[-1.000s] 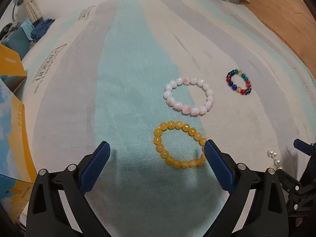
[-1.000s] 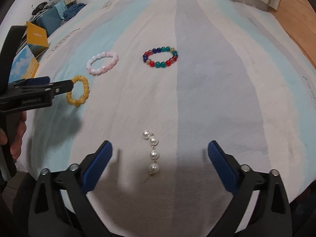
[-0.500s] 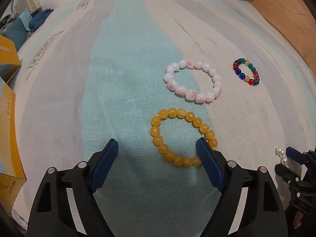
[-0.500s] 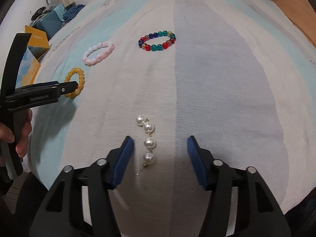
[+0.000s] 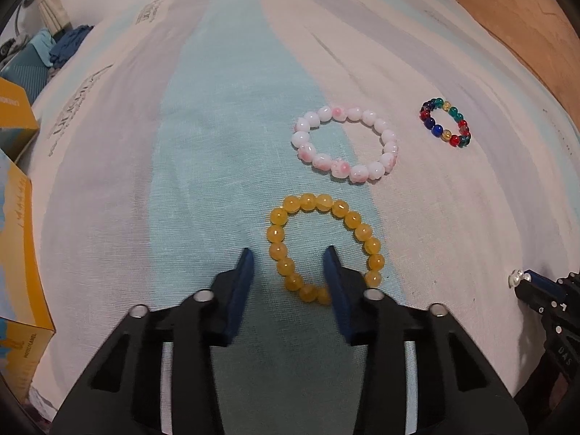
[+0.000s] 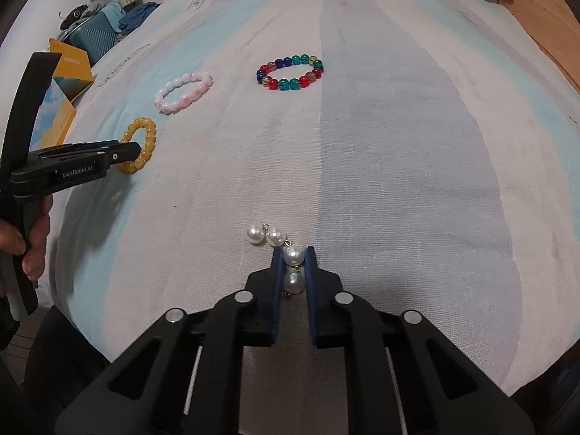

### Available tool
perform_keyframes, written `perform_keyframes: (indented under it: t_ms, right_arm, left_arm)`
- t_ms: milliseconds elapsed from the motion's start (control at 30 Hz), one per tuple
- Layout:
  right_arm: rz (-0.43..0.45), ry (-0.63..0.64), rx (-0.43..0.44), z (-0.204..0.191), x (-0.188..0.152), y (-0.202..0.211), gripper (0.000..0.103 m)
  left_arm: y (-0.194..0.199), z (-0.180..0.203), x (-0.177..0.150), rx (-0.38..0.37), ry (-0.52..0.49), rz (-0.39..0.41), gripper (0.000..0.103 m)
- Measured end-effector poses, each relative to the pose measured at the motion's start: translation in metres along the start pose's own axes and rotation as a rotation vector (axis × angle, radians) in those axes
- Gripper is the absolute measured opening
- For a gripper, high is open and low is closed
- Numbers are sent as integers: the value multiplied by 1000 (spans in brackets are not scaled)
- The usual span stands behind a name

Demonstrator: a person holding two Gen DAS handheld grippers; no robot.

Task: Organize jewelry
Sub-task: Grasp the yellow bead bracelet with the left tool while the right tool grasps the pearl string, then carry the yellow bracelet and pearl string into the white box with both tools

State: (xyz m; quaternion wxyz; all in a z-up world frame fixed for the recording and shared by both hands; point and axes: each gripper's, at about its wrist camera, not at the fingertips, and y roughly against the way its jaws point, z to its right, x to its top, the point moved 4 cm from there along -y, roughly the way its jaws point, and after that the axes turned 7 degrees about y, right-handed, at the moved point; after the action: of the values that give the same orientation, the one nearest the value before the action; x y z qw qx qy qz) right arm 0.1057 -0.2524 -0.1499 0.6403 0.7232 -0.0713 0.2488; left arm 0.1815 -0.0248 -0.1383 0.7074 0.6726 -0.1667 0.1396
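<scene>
Yellow bracelet: your left claw is closing around its near-left arc, pads not yet touching; keep squeezing evenly. Right view: your right claw is clamped on the pearl strand; be lifting straight off the bed.

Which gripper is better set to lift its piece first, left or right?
Right. The right gripper has just closed and its pads pinch the pearl strand. The left gripper has been closing around the yellow bracelet, but one pad visibly stands off the beads.
</scene>
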Motion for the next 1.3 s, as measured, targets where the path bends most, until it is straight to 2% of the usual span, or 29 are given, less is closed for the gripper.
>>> perform_keyframes:
  t_ms: [67,167,1000,1300]
  right_arm:
    - [-1,-1,0,0,0,1,10]
    - [-4,-6,2,0,1,3,10]
    - [35,-39,-27,2,29,37,10]
    - [25,-51,-72,-3,45,48,10]
  left_arm:
    - [2,-3,2,8,4,-4,16]
    - [3,-6,4,11,11,-13,9]
    - [52,-3,31,23,7,40,9]
    - [73,-4,34,18,19,47,8]
